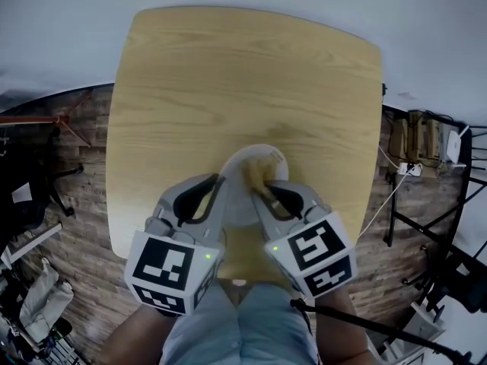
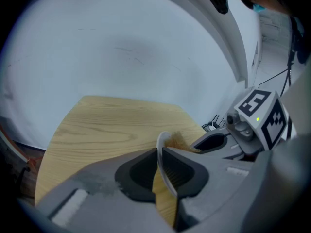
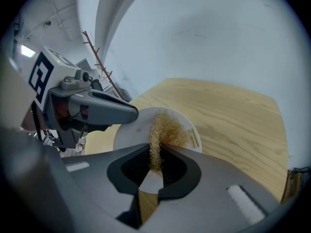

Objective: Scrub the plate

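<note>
A white plate (image 1: pixel 253 166) is held tilted above the near half of the wooden table (image 1: pixel 243 82). My left gripper (image 1: pixel 219 179) is shut on the plate's rim (image 2: pixel 160 149), which runs edge-on between its pads. My right gripper (image 1: pixel 262 187) is shut on a tuft of golden scrubbing fibre (image 3: pixel 165 130). The scrubber rests against the plate's face (image 3: pixel 131 132), near its middle. In the left gripper view the scrubber (image 2: pixel 179 141) shows just behind the rim, with the right gripper (image 2: pixel 214 141) beyond it.
The table's near edge lies just under both grippers. Wooden floor surrounds the table, with a dark chair (image 1: pixel 30 181) at the left and cables, a rack and boxes (image 1: pixel 426 139) at the right. A pale wall lies beyond the table.
</note>
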Demonstrator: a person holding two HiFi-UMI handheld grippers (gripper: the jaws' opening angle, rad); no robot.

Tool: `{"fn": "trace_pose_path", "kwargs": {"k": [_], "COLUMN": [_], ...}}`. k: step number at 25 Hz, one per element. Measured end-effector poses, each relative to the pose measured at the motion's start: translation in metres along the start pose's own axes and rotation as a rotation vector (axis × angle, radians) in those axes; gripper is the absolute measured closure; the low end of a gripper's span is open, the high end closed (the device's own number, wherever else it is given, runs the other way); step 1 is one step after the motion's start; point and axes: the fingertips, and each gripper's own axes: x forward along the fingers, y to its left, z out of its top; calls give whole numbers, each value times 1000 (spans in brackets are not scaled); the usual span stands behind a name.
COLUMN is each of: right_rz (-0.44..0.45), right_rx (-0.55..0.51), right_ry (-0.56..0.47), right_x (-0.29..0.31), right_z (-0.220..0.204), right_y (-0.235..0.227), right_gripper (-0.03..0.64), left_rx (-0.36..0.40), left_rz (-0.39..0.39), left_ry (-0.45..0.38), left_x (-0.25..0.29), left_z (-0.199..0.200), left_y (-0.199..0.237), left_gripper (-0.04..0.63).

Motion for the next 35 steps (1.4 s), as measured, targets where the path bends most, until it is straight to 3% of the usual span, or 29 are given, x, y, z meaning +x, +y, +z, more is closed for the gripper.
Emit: {"fn": "trace_pose_path", "kwargs": {"k": [10,19,27,35], "right_rz": [144,187,71,17], "right_rx": [-84,-68,-37,-19], "right_ry": [31,95,-61,-36], "right_x": [8,0,-23,-5], "right_z": [-4,-36,2,4], "right_y": [44,46,14,-7], "right_gripper": [575,575,575,575], "left_rx": [-79,-85,-48,-57], "left_rz": [4,11,-2,-6], "left_ry": [-2,9,23,13], "left_x": [2,9,7,3], "left_z": [-6,-4,-6,-5], "left_y": [8,12,6,6], "left_gripper": [543,543,543,543]}}
